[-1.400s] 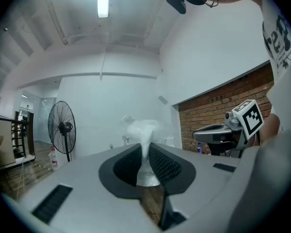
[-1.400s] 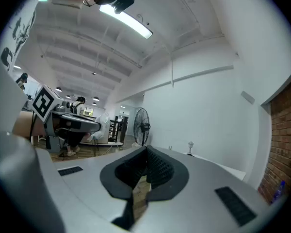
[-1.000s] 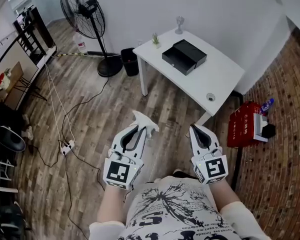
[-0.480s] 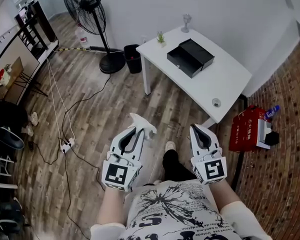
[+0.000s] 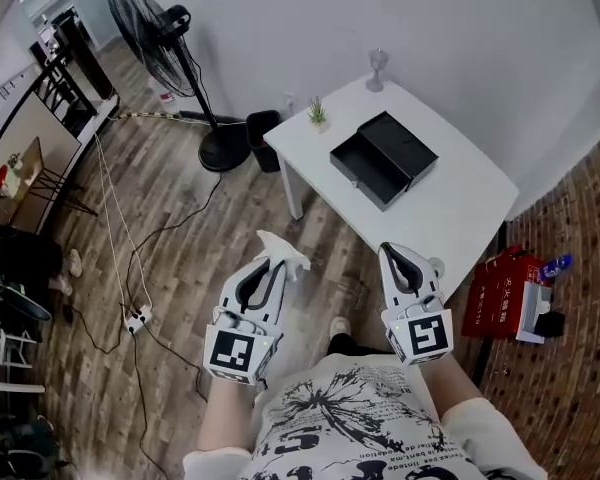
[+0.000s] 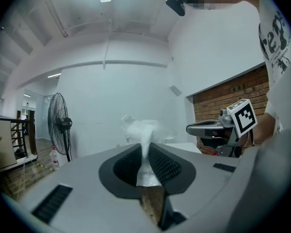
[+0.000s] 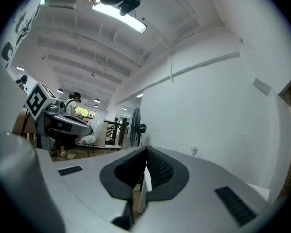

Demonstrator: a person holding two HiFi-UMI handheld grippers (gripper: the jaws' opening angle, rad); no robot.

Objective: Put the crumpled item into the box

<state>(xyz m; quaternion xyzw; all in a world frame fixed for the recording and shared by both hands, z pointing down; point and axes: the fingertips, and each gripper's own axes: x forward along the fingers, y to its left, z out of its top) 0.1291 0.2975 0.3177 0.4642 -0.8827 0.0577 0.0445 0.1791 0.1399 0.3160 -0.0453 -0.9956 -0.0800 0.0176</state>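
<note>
Crumpled item (image 5: 278,245), white and tissue-like, is pinched in the left gripper (image 5: 277,268), jaws narrow on it, tuft poking past the tips. The black box (image 5: 383,158) lies ahead and rightward on the white worktop (image 5: 450,218), well apart. The right gripper (image 5: 400,258), jaws together and empty, is nearer it. The box's inside is too dark to make out.

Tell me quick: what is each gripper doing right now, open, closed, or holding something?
Left gripper: closed on the crumpled paper.
Right gripper: closed, nothing between its jaws.
</note>
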